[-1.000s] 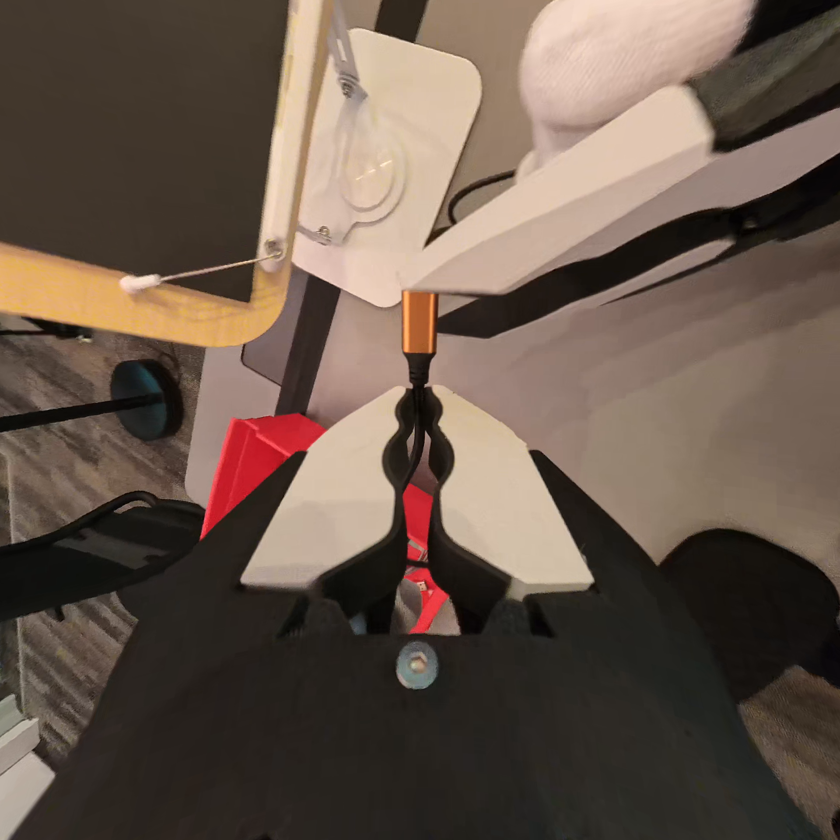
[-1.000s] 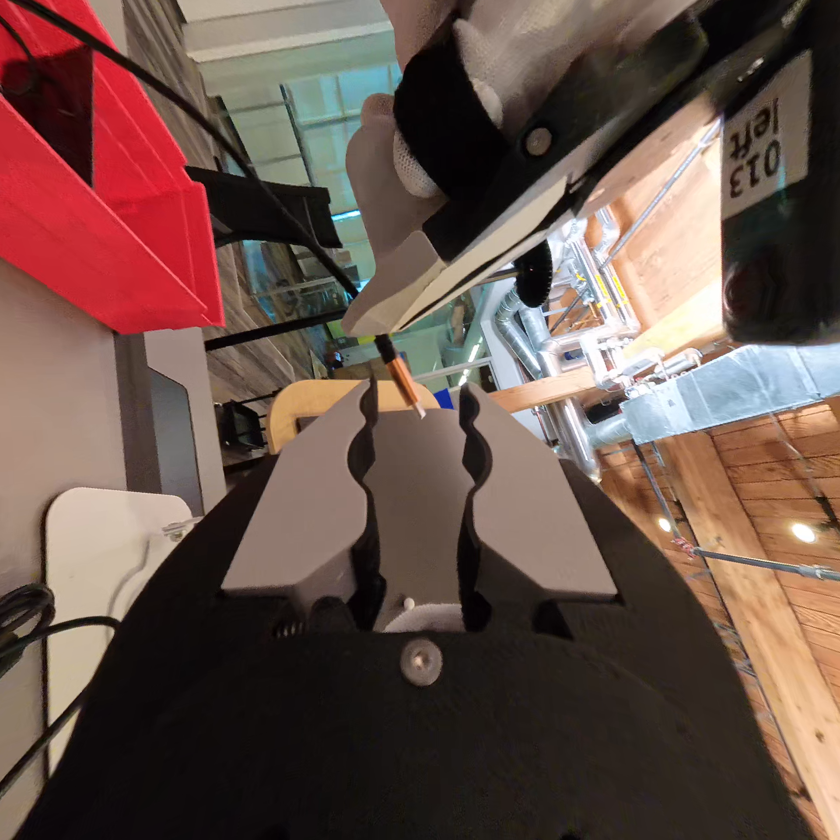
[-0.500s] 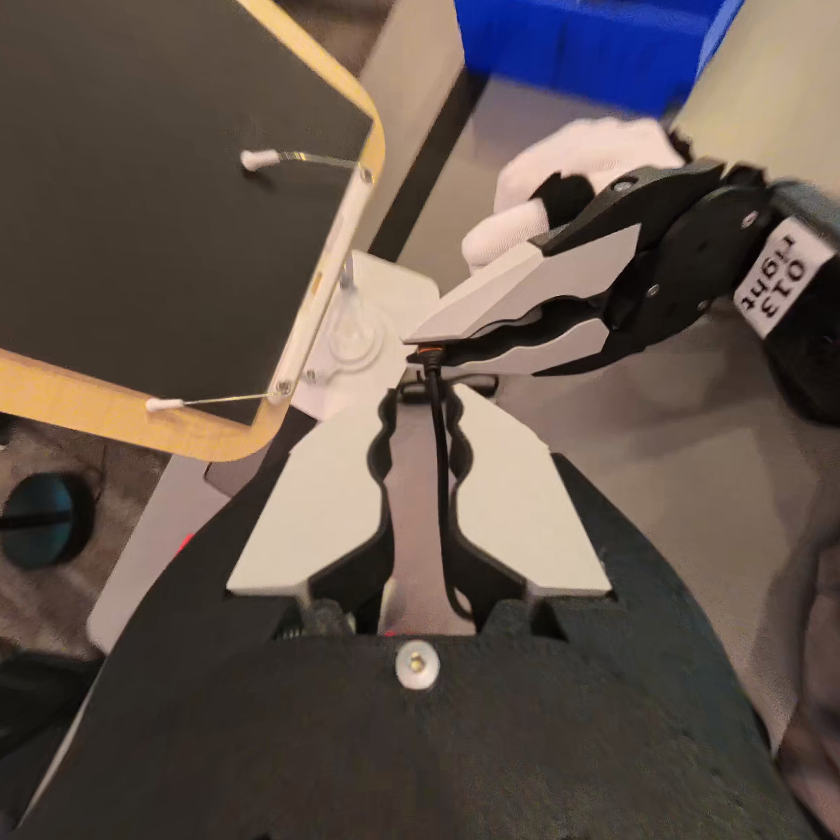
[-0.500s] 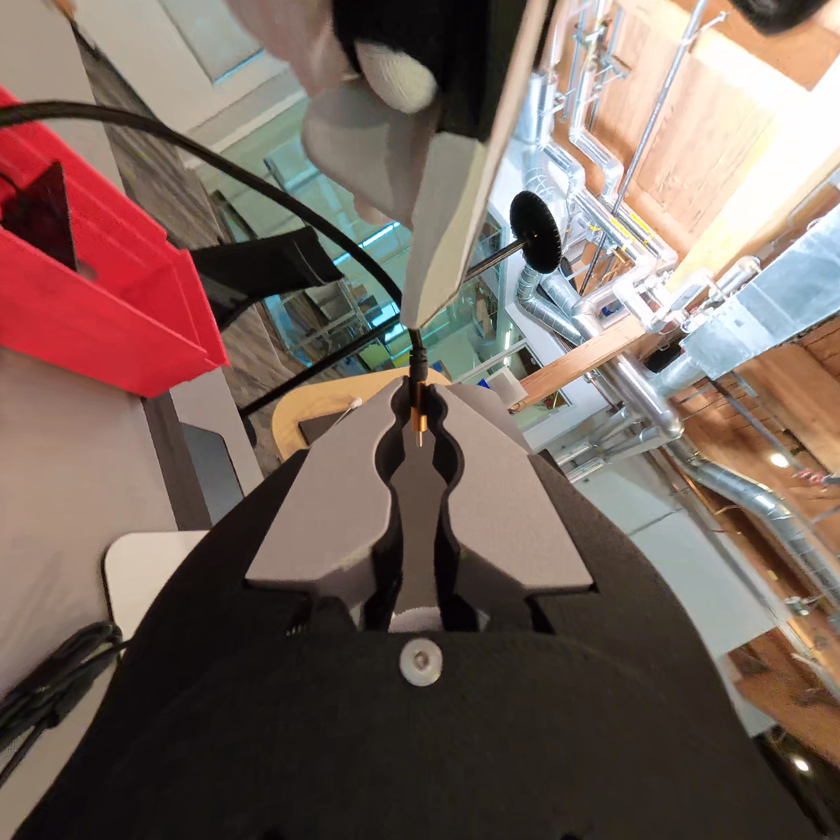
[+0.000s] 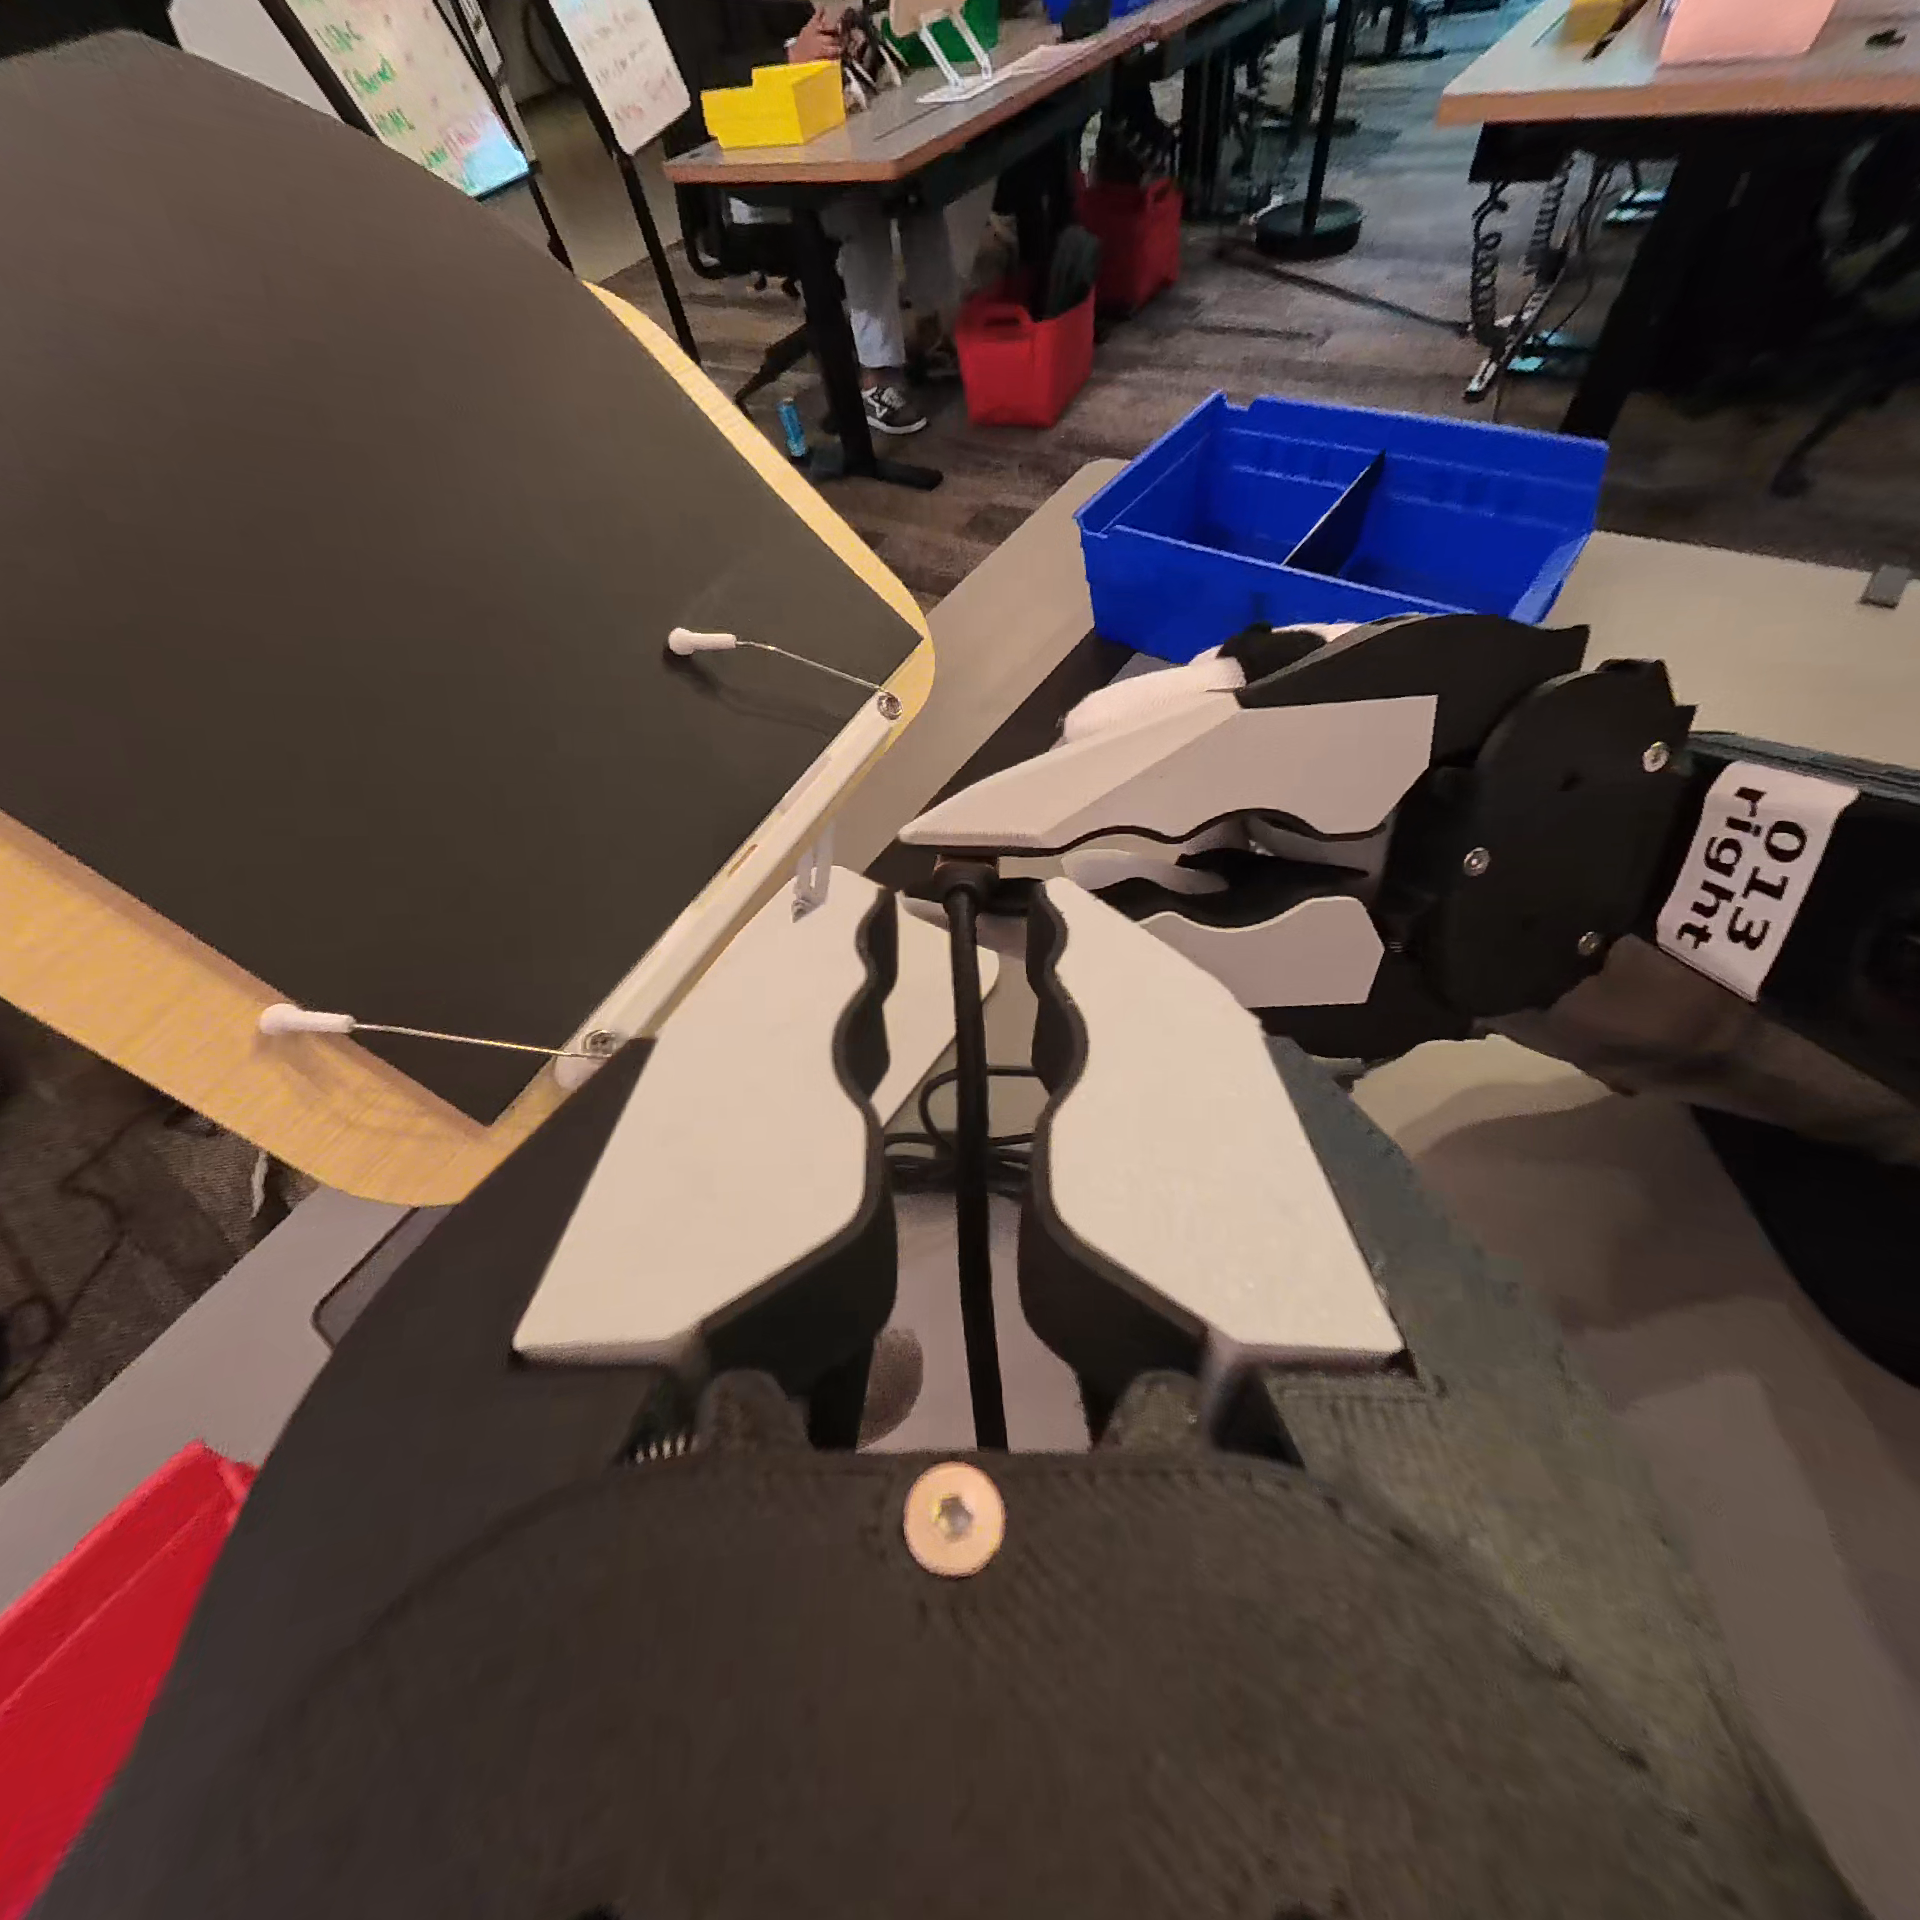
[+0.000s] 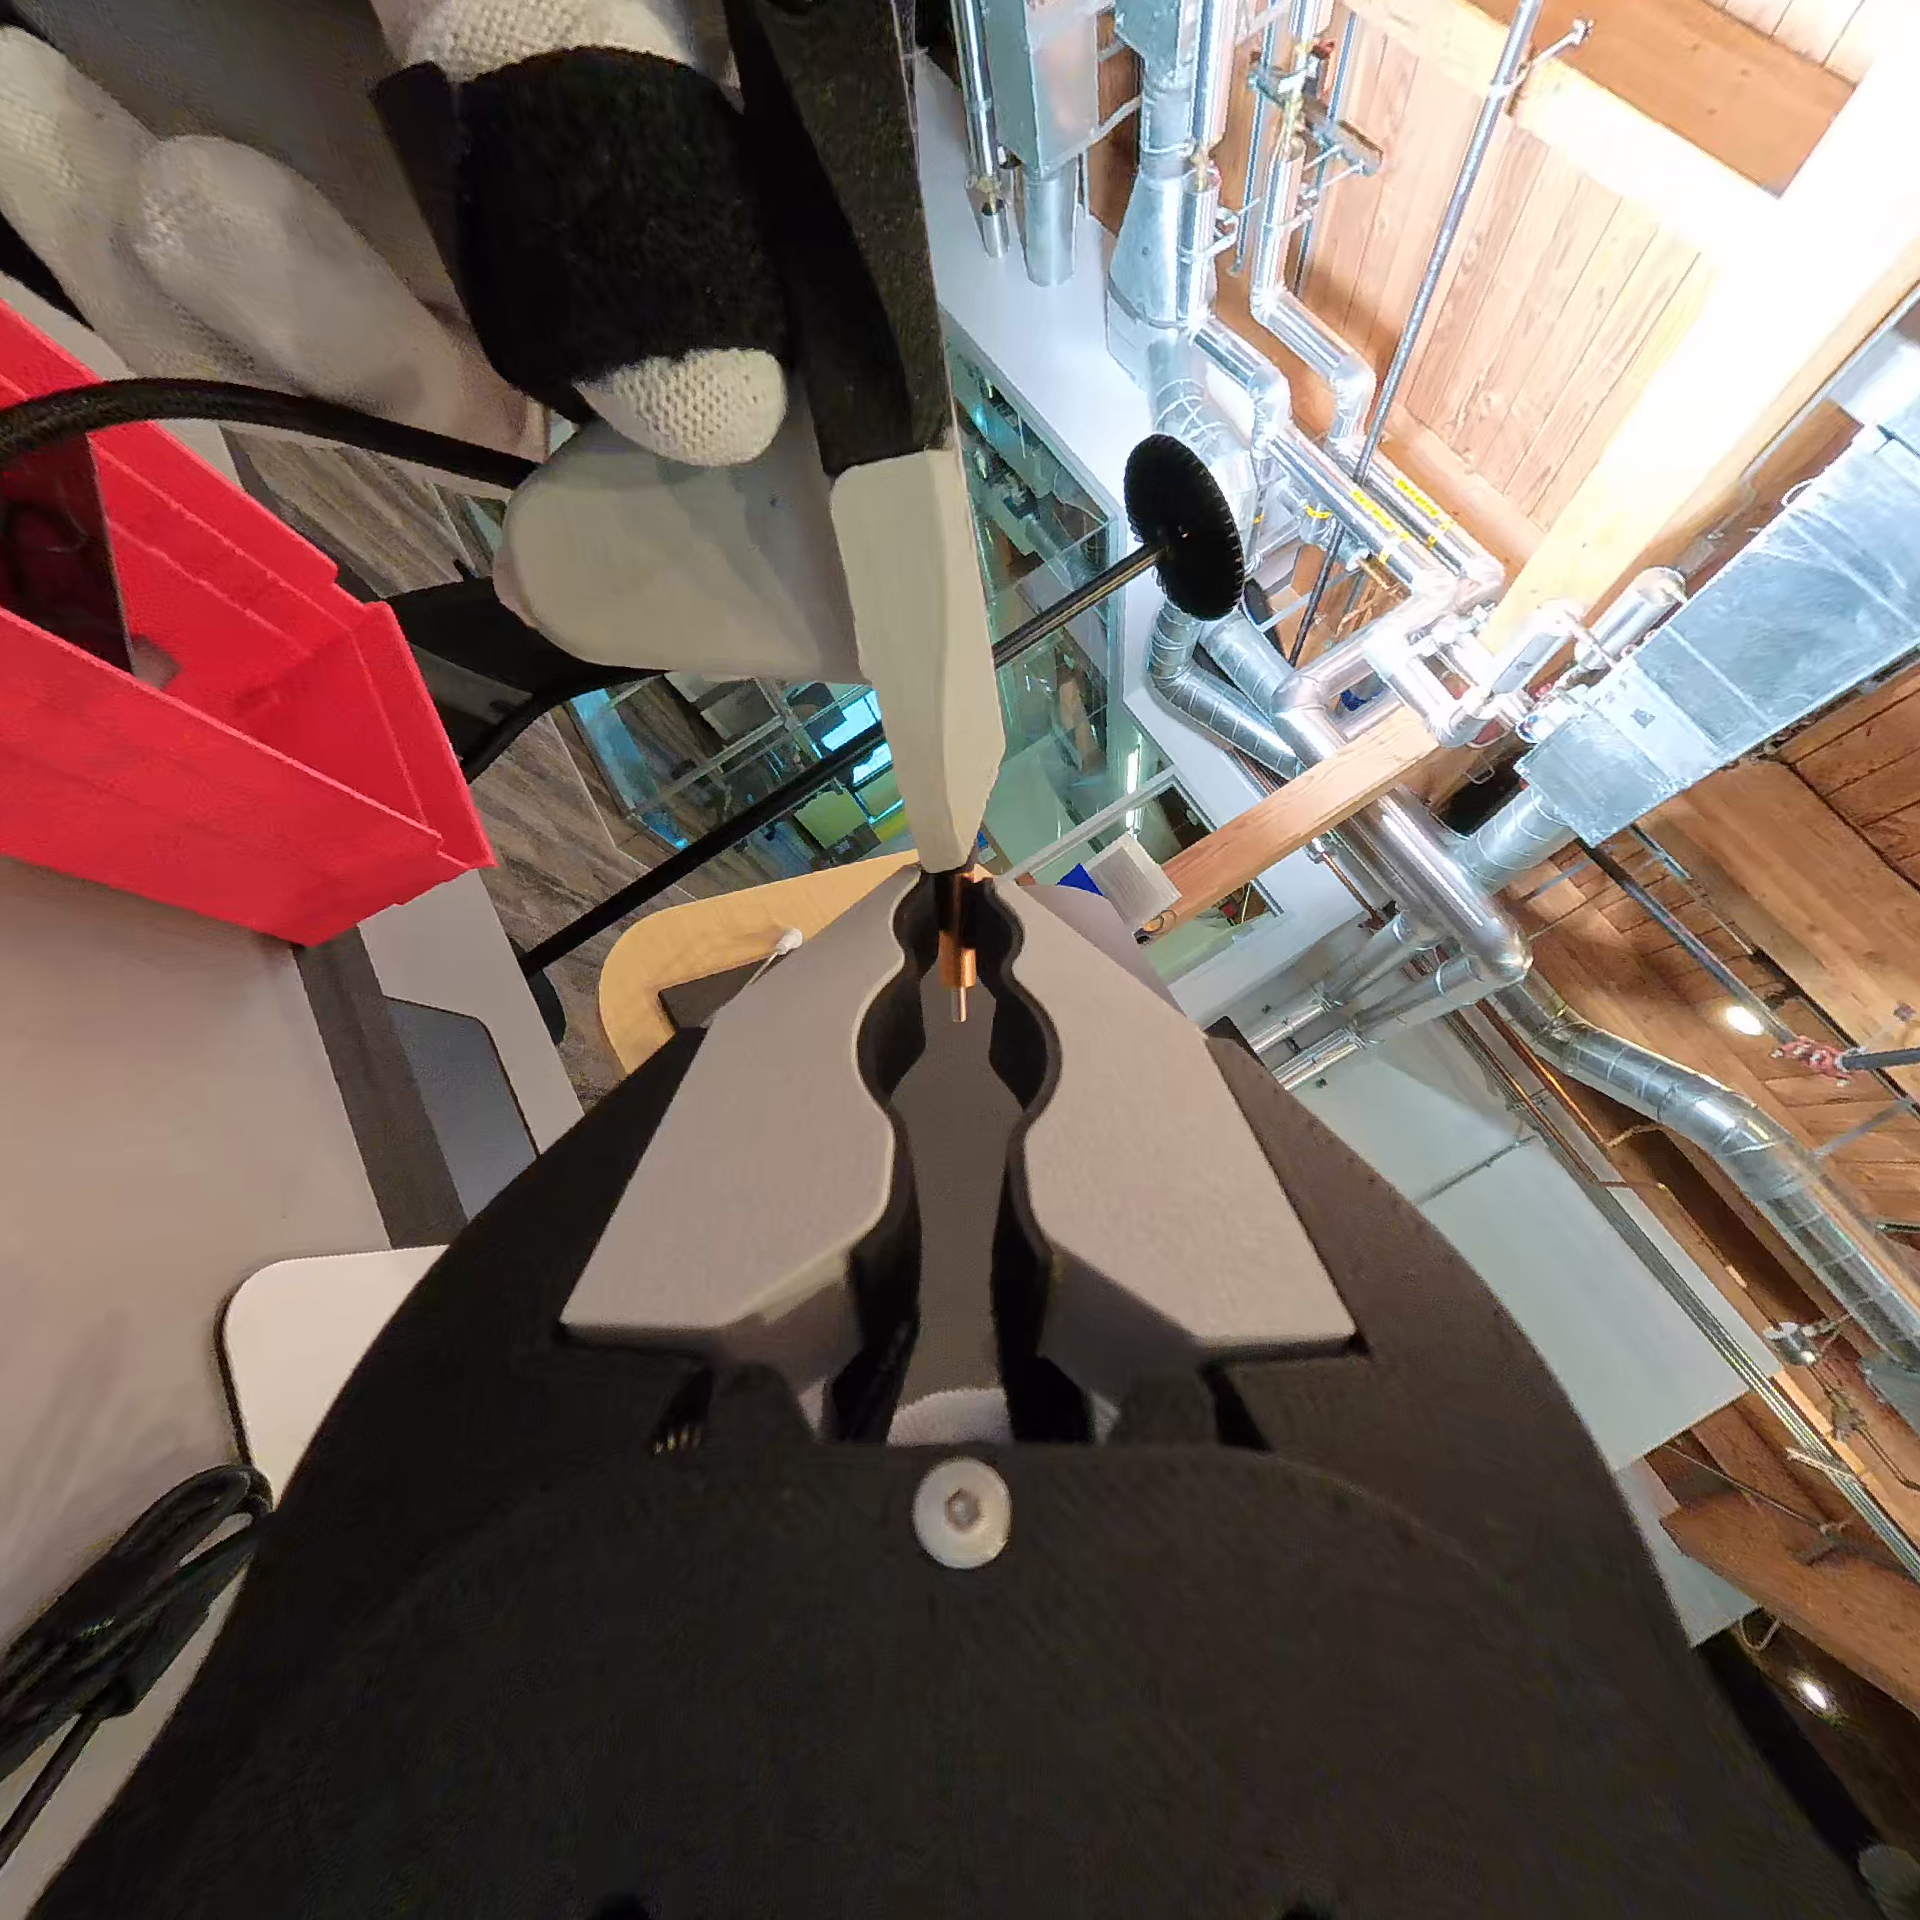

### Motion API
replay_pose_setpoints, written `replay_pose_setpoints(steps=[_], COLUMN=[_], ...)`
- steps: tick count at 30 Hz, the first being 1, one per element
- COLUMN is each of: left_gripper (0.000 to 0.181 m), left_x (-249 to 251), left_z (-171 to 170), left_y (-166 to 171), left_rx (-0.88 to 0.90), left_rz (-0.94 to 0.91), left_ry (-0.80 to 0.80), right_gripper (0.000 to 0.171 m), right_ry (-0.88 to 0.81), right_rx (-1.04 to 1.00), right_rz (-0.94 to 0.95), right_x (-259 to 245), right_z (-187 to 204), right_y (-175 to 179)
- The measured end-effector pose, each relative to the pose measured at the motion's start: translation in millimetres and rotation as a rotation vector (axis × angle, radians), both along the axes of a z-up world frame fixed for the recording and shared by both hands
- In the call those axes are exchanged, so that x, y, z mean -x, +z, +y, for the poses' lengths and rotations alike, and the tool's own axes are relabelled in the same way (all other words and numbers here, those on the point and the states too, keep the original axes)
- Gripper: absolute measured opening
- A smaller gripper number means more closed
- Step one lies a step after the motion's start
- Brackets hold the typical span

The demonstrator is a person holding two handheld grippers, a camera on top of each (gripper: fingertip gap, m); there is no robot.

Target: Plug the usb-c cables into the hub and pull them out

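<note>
2 tools [image 5: 961,894] [image 6: 954,894] meet at copper plug [image 6: 956,951].

It was an open-plan office or lab workspace, shown by rows of desks [image 5: 997,114], whiteboards [image 5: 416,83], parts bins [image 5: 1340,551] and exposed ceiling ducts [image 6: 1714,644] on timber beams.

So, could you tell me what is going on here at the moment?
The right gripper is shut on the orange plug of a black usb-c cable. The left gripper is open, and the cable runs loose between its fingers. The plug's tip is free, not plugged into anything, and I cannot make out the hub.
</note>
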State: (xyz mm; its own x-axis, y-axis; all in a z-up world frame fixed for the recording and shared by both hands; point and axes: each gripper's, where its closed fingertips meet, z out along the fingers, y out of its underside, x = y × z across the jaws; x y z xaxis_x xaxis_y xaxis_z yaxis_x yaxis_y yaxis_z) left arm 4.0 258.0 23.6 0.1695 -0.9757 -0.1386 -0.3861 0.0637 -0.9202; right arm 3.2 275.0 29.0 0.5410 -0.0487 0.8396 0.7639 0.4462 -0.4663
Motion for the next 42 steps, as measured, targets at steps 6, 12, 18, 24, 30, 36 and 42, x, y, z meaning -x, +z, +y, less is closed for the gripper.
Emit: replay_pose_setpoints(steps=[6,12,18,24,30,36,42], left_gripper=[0.012,0.012,0.012,0.012,0.015,0.013,0.013], left_x=[-3.7,-2.9,2.3,4.8,-0.7,-4.5,-6.7], left_z=[-1.6,-5.8,-4.0,-9.1,-11.1,-14.5,-14.8], left_y=[-1.4,4.3,7.7,5.8,10.8,20.4,23.7], left_rx=[0.004,-0.030,0.079,0.102,0.091,0.052,0.035], left_rz=[-0.034,-0.040,-0.059,-0.023,-0.080,-0.196,-0.301], left_ry=[-0.010,0.008,0.030,0.023,0.011,0.007,0.019], right_gripper=[0.003,0.004,0.017,0.003,0.003,0.003,0.003], right_ry=[0.010,-0.007,-0.052,-0.023,-0.011,0.000,0.022], right_rx=[-0.011,-0.066,-0.082,-0.072,-0.059,-0.067,-0.056], right_rz=[-0.015,-0.027,-0.075,-0.127,-0.051,0.035,0.091], right_x=[3.2,3.8,-4.6,-0.6,-2.2,-2.2,-0.9], right_z=[-1.9,-5.7,-4.7,-7.1,-9.3,-11.0,-11.7], right_y=[-0.4,7.0,10.6,5.8,13.1,21.0,24.1])
